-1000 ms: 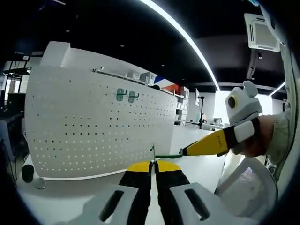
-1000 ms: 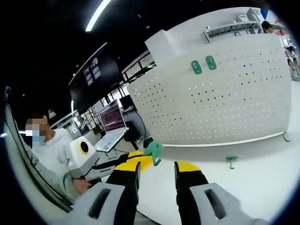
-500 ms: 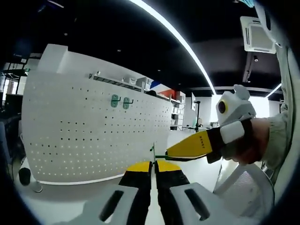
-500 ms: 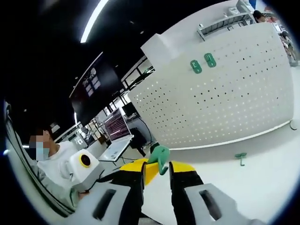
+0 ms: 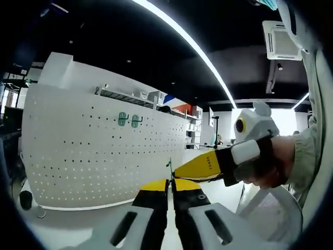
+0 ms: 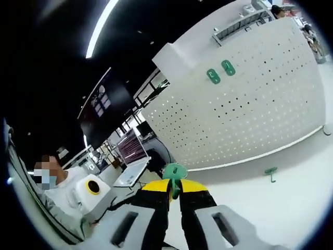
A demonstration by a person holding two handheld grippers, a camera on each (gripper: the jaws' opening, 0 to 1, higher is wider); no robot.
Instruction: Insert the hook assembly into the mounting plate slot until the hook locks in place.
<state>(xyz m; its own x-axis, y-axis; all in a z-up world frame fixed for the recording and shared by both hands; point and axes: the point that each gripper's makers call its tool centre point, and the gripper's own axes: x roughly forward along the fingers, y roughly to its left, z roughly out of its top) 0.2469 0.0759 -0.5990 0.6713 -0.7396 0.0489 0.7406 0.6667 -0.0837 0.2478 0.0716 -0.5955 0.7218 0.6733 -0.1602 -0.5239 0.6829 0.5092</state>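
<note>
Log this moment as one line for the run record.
left gripper: shut on green hook | right gripper: shut on green hook | pegboard: two green hooks mounted | table: one loose hook

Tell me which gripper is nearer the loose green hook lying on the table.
Right, probably. The right gripper, shut on a green piece, has the loose hook lying ahead to its side. The left gripper is raised facing the pegboard.

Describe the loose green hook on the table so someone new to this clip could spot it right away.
Start at the big white pegboard standing on the white table. In the right gripper view, look in front of the board's lower edge, toward its right end: a small green hook stands alone on the table. Unlike the two green hooks mounted high on the board, or the green piece clamped in the right tool, nothing touches it.
</note>
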